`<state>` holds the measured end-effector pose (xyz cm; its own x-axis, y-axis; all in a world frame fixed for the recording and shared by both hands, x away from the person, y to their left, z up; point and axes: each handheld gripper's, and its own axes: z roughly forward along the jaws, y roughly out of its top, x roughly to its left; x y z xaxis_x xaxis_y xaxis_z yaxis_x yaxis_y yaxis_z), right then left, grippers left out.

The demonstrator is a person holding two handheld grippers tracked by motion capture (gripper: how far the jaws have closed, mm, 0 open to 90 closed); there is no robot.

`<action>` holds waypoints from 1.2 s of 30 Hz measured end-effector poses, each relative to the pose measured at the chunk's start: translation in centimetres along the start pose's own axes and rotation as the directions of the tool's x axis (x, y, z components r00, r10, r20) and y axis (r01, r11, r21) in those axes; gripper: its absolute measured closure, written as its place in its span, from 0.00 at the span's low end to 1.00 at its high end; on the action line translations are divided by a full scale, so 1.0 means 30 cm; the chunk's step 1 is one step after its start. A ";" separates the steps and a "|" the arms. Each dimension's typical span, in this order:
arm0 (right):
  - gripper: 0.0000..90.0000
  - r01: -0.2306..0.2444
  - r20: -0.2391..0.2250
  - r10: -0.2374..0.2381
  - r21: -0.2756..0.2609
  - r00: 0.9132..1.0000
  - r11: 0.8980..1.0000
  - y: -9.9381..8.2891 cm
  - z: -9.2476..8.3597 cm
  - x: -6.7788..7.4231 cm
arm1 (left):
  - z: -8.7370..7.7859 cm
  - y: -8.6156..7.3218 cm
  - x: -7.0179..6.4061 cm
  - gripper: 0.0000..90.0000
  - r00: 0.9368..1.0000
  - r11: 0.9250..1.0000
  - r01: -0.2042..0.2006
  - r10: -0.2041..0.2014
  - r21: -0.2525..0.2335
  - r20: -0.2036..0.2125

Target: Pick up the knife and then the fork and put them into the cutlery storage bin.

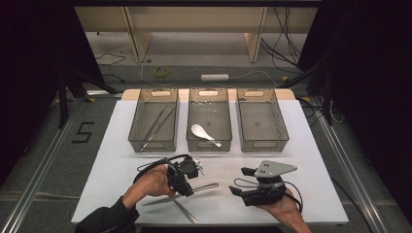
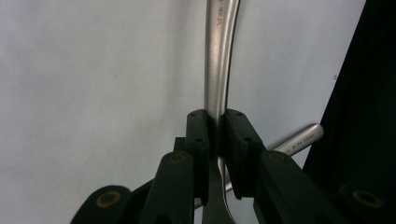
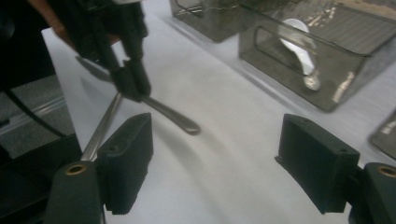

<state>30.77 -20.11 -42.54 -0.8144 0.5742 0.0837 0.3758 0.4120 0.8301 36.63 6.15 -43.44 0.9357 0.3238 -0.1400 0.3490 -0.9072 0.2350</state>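
Note:
My left gripper (image 1: 187, 188) (image 2: 217, 123) points down at the front of the white table and is shut on the handle of a metal utensil (image 1: 209, 186) (image 2: 218, 70), which lies low over the table. A second metal utensil (image 1: 187, 214) (image 2: 302, 138) crosses beneath it. In the right gripper view the left gripper (image 3: 133, 86) pinches the same utensil (image 3: 175, 119), with the second utensil (image 3: 100, 128) beside it. My right gripper (image 1: 240, 181) (image 3: 219, 163) is a short way to the right, jaws wide open with nothing between them, facing the left gripper.
Three dark clear bins stand in a row at the back. The left bin (image 1: 141, 141) holds long metal tongs (image 1: 156, 125), the middle bin (image 1: 192, 109) a white spoon (image 1: 201, 132) (image 3: 301, 51), and the right bin (image 1: 279, 119) nothing. The table's front edge (image 1: 218, 222) is near both hands.

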 end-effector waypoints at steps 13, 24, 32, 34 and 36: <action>0.32 0.269 0.000 -0.271 0.112 0.963 0.957 0.014 0.114 0.120 | -0.004 0.057 -0.015 0.89 0.999 0.999 -0.032 0.031 0.021 0.014; 0.35 0.400 0.008 -0.407 0.175 0.913 0.900 0.017 0.182 0.154 | -0.014 0.096 -0.035 0.89 0.998 0.998 -0.061 0.060 0.030 0.021; 0.45 0.488 0.012 -0.502 0.217 0.865 0.846 0.013 0.218 0.172 | -0.020 0.110 -0.047 0.89 0.997 0.997 -0.068 0.067 0.028 0.024; 0.50 0.518 0.016 -0.535 0.227 0.845 0.825 0.012 0.226 0.179 | -0.021 0.114 -0.050 0.89 0.997 0.997 -0.071 0.071 0.030 0.026; 0.52 0.527 0.017 -0.544 0.225 0.839 0.820 0.011 0.228 0.182 | -0.020 0.117 -0.052 0.89 0.997 0.996 -0.078 0.077 0.038 0.028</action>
<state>29.47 -11.98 -45.58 -0.8804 0.2694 -0.3904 -0.0214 0.7996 0.6001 36.44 2.63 -41.81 0.9580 0.2455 -0.1480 0.2729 -0.9391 0.2087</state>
